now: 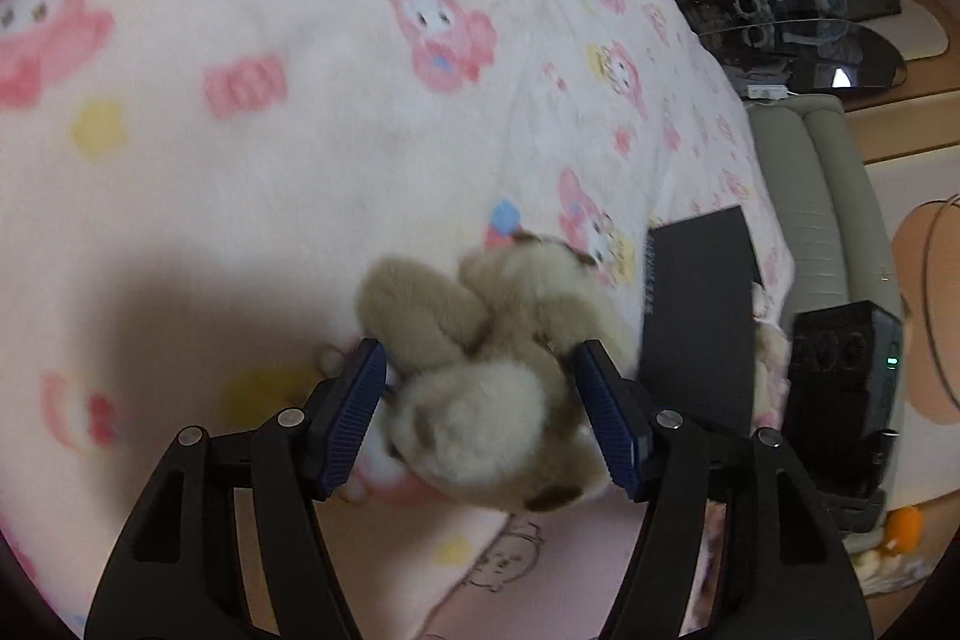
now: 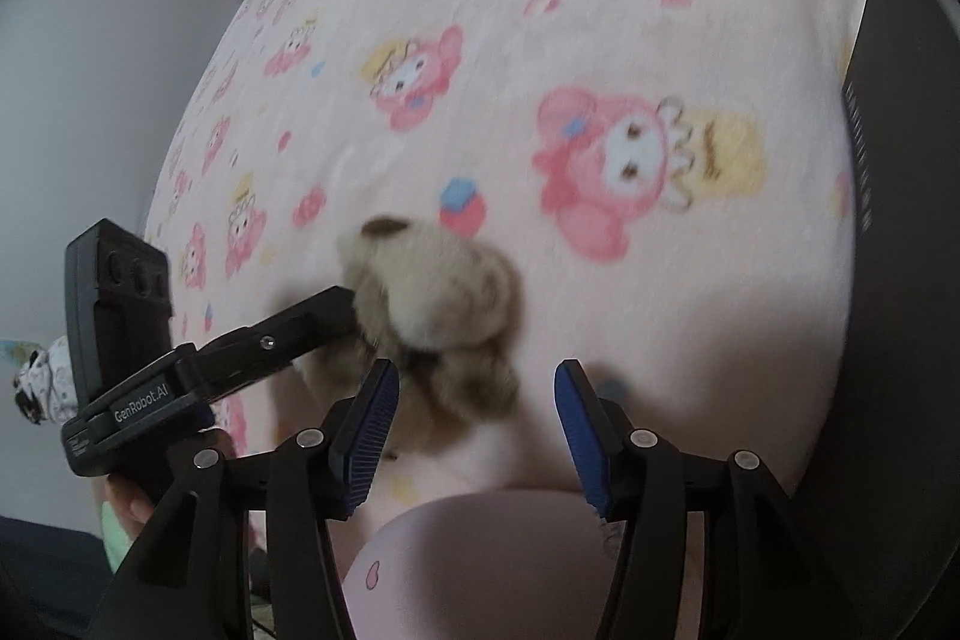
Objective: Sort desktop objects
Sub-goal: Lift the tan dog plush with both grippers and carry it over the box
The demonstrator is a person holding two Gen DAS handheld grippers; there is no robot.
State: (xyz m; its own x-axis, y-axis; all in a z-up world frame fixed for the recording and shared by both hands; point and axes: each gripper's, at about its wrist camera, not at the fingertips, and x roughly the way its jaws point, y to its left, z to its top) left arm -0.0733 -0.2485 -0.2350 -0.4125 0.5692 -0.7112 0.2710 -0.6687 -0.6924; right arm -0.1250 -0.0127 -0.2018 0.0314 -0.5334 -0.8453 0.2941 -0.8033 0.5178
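Your left gripper point(image 1: 480, 418) is clamped on the plush toy point(image 1: 492, 340): both blue pads point(image 1: 354, 412) press into its beige fur, one on each side, with the toy's body bulging forward past the fingertips (the picture is blurred, so finer detail is lost). Beyond and to the right of those jaws lies a black box point(image 1: 702, 316) on the pink cartoon blanket point(image 1: 240, 40). Your right gripper point(image 2: 474, 430) stands released, nothing between its pads; the toy sits just ahead of its left finger point(image 2: 366, 430), touching or nearly so.
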